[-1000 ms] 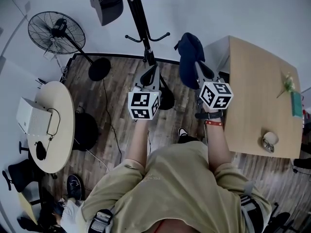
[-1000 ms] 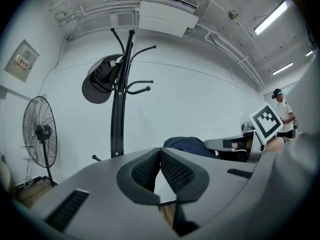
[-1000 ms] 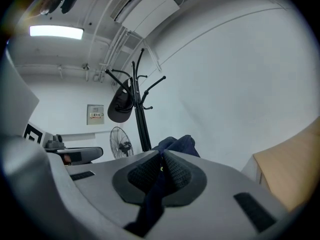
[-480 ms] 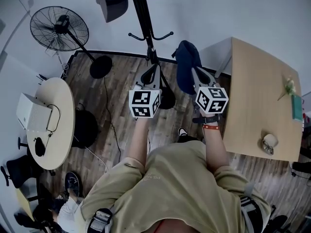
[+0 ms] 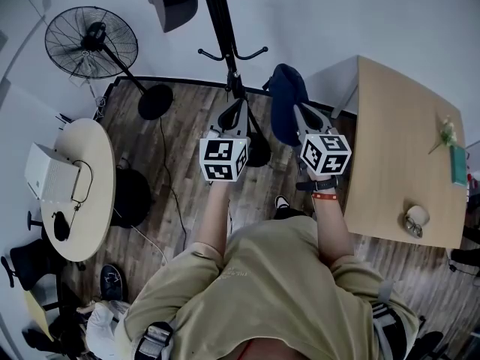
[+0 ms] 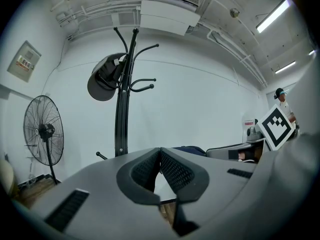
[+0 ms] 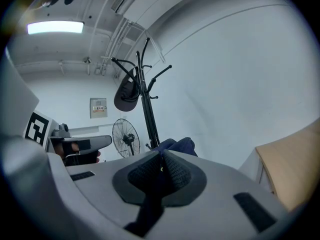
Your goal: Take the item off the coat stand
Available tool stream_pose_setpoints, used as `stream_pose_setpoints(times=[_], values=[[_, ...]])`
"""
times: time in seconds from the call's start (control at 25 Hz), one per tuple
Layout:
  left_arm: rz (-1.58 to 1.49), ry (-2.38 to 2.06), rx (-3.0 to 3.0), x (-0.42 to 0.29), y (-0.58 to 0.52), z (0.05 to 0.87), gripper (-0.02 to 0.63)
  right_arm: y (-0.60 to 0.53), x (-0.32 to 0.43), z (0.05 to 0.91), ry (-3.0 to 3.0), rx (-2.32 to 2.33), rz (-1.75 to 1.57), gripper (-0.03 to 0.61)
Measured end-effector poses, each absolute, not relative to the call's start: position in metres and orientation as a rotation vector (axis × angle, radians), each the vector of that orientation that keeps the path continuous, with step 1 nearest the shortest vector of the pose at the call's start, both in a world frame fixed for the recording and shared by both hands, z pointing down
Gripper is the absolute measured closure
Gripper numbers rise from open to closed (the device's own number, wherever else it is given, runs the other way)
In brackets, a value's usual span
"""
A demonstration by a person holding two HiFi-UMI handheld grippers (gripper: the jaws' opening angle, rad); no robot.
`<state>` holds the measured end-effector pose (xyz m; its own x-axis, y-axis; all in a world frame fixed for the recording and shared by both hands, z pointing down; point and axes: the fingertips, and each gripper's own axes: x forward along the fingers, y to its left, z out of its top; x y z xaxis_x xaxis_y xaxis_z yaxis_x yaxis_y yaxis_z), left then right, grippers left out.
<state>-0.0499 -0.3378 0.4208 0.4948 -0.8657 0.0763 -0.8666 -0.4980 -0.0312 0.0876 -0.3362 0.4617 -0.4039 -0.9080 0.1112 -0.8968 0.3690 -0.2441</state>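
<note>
A black coat stand [image 5: 225,43] rises in front of me, with a dark cap [image 5: 171,2] hanging near its top. My right gripper [image 5: 298,112] is shut on a dark blue cloth item [image 5: 283,100], held free in the air to the right of the stand's pole. In the right gripper view the blue item [image 7: 178,145] bulges past the closed jaws [image 7: 161,155] and a strip of it runs down between them. My left gripper [image 5: 237,105] is shut and empty, level, near the pole's lower part. In the left gripper view its pads meet [image 6: 160,153], with the stand [image 6: 121,109] behind.
A light wooden table [image 5: 397,148] stands at the right with a small plant and a cup. A standing fan [image 5: 90,42] is at the far left by the wall. A round table [image 5: 94,201] with a white device sits at the left. A cable crosses the wood floor.
My right gripper, with the blue item in it, has come slightly down and toward me, away from the stand. The left gripper has stayed in place.
</note>
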Motion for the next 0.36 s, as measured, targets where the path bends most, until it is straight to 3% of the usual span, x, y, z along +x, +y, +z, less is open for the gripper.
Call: stream_pose_setpoints(times=[0.36], values=[[0.102, -1.560, 2.694, -0.0481, -0.3423, 0.4187, 0.591, -0.3407, 0.0890, 0.4576, 2.551, -1.655, -0.430, 0.546]])
